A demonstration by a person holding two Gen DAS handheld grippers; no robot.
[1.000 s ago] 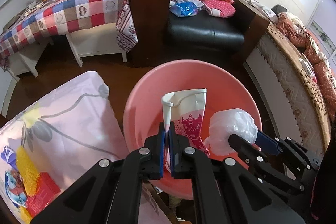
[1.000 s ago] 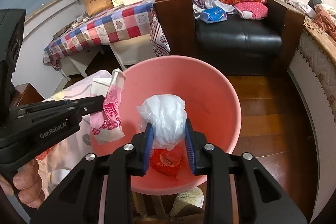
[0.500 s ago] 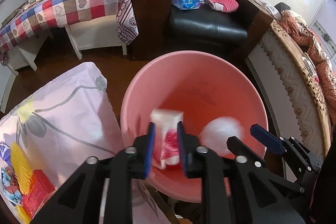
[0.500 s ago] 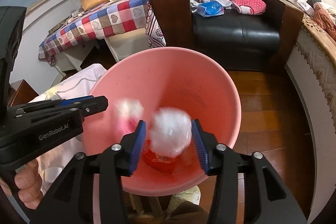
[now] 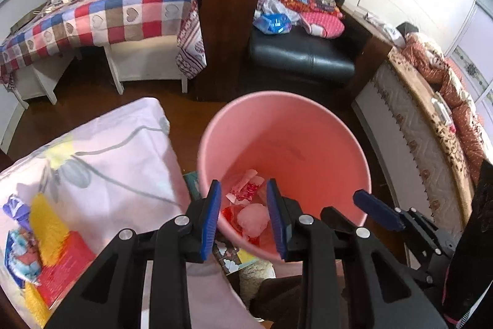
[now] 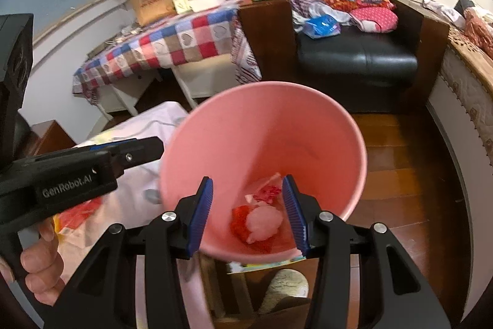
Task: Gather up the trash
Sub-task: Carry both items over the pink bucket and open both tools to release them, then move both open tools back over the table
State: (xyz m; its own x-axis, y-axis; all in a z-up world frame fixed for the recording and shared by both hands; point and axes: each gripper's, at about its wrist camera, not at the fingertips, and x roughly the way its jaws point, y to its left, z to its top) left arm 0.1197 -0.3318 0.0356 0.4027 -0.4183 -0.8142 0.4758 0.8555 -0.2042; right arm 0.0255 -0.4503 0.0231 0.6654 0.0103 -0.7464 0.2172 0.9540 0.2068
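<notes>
Now both tools are hanging over the pink bin (image 5: pixel 308 125), each with its jaws spread wide and nothing between them. The left tool (image 5: pixel 245 211) is sitting above the bin's near-left rim, its blue pads (image 5: pixel 211 218) framing the trash at the bottom. The right tool (image 6: pixel 248 211) is hovering over the near rim too, and in the left view its blue fingertip (image 5: pixel 377 210) is showing just past the bin's right edge.

Down in the bin, the trash is lying in a heap: a crumpled white bag (image 6: pixel 265 221) is resting on top of a red wrapper (image 6: pixel 240 219), and a pink-and-white printed wrapper (image 5: pixel 246 190) is lying just behind them, touching them.

Left of the bin, a surface under a pale floral cloth (image 5: pixel 101 150) is carrying more litter at its near-left corner: a yellow packet (image 5: pixel 46 224), a red packet (image 5: pixel 66 267) just beside it, and a blue-and-white crumpled wrapper (image 5: pixel 18 236) at the edge. A hand (image 6: pixel 40 264) is gripping the left tool's handle in the right view.

Beyond, a black armchair (image 5: pixel 302 63) and a checked tablecloth (image 5: pixel 101 17) are standing well apart from the bin.
</notes>
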